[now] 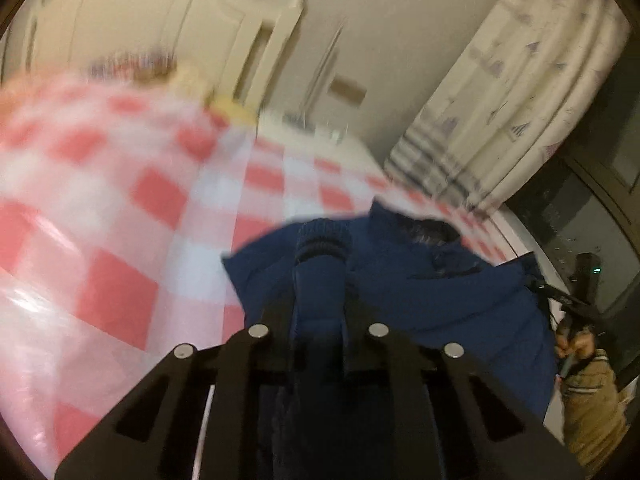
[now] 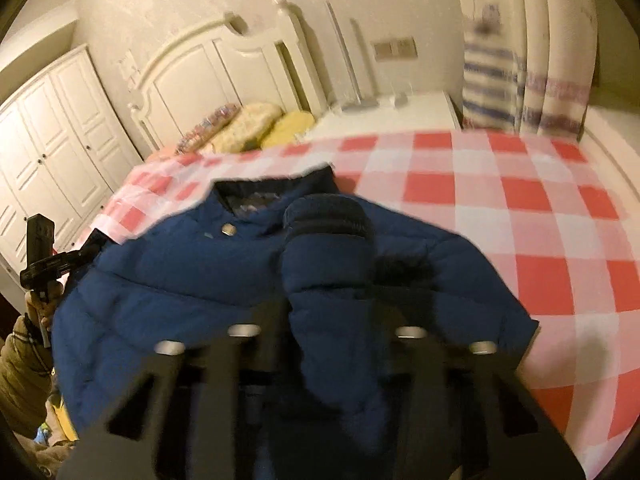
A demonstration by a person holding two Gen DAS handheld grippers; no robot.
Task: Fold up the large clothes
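Here a red-checked bedspread (image 2: pixel 500 208) fronts a white headboard (image 2: pixel 224 68); both grippers' jaws clench blue jacket (image 2: pixel 168 280) sleeves.

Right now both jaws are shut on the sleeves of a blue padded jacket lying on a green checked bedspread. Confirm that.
One thing is wrong: the bedspread is red and white checked, not green, as the right wrist view shows plainly. The rest holds: the left gripper and right gripper each clamp a sleeve of the blue padded jacket.
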